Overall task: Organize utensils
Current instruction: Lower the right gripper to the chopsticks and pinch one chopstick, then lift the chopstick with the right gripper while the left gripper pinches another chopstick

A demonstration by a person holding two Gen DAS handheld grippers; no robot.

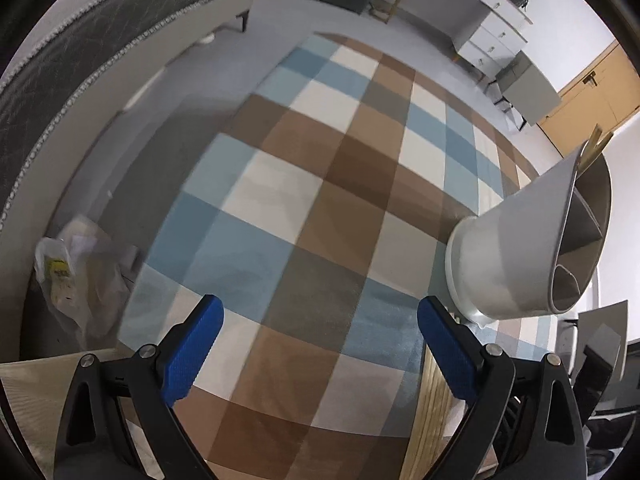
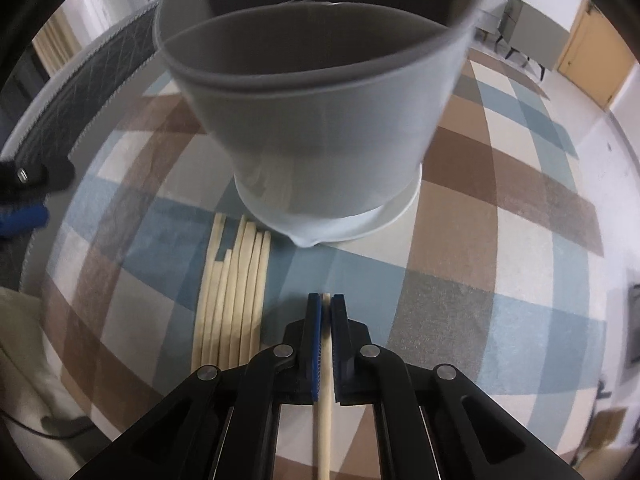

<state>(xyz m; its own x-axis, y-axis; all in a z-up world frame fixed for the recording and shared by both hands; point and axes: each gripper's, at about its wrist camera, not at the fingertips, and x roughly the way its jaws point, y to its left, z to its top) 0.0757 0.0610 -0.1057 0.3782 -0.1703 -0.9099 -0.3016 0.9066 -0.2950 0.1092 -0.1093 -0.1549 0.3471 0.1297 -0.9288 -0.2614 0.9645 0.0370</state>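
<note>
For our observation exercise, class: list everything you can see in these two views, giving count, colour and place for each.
Utensil holder: one, white-grey, divided inside, standing on the cloth.
Chopsticks: a loose bundle, exact count unclear, pale wood, lying beside the holder's base.
Single chopstick: one, pale wood, clamped in the right tool.
Checked cloth: one, blue, brown and white, covering the table.
Plastic bag: one, clear, on the floor to the left.
Drawer unit: one, white, far wall.
Left tool: blue pads, open, empty.
Right tool: blue pads, shut on the single chopstick.
</note>
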